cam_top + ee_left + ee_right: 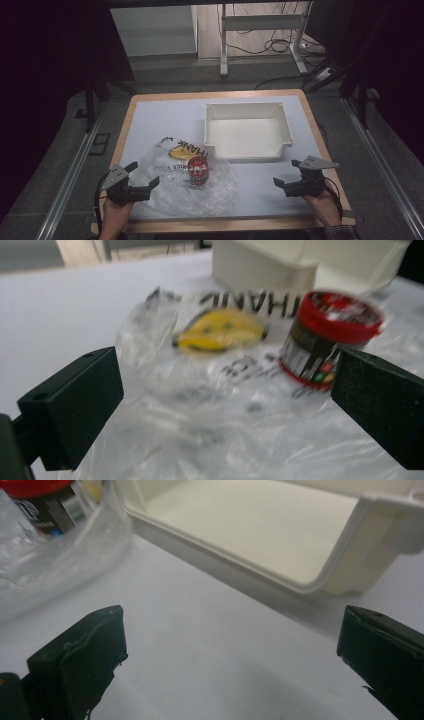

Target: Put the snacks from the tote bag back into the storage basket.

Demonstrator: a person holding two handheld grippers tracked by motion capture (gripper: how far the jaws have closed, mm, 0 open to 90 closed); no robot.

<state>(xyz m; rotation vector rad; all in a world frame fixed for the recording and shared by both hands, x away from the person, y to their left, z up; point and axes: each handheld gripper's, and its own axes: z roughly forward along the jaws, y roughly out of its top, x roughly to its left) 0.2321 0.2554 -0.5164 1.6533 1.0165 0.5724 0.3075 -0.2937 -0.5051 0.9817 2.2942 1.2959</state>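
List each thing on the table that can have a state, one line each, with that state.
plastic bag: lying flat and crumpled on the table, printed side up
red-lidded can: upright, lid on, in the bag area; whether inside it, cannot tell
white bin: upright, empty, near wall cut low
left gripper: open, holding nothing, at the bag's edge
right gripper: open, holding nothing
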